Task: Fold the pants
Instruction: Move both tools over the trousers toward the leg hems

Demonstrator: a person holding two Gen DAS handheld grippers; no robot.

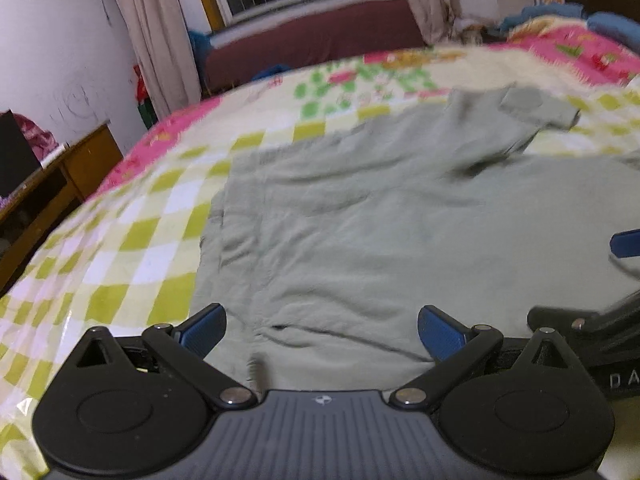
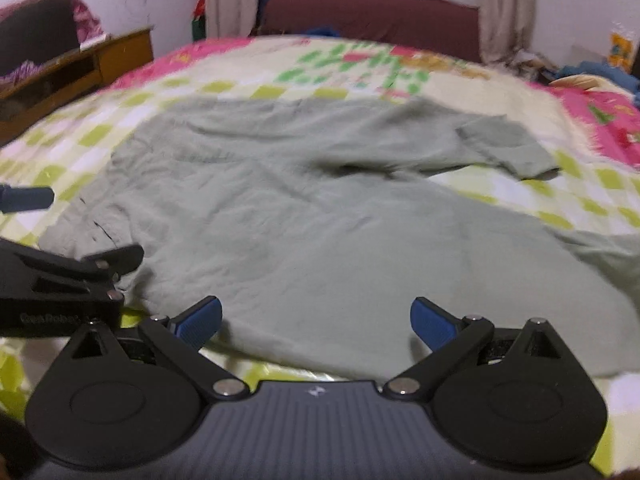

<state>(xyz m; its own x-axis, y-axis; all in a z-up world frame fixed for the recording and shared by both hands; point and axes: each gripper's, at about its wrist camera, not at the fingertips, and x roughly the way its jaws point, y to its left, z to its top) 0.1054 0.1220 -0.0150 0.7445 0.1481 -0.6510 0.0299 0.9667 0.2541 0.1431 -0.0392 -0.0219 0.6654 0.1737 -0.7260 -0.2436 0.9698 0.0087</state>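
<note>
Pale green pants (image 1: 360, 216) (image 2: 320, 216) lie spread on the checked bedspread, waist end near me, legs running to the far right; the far leg's hem (image 2: 508, 148) is turned back on itself. My left gripper (image 1: 322, 332) hovers open over the waist edge, nothing between its blue pads. My right gripper (image 2: 316, 322) is open too, low over the near edge of the pants. The left gripper (image 2: 60, 280) shows at the left of the right wrist view. A blue pad of the right gripper (image 1: 626, 242) pokes in at the right edge of the left wrist view.
The bed (image 1: 120, 240) has a green, white and pink bedspread. A wooden desk (image 1: 60, 184) stands beyond its left side. A maroon sofa (image 2: 372, 16) sits under the window, between curtains. Blue and pink bedding (image 1: 580, 32) is piled at the far right.
</note>
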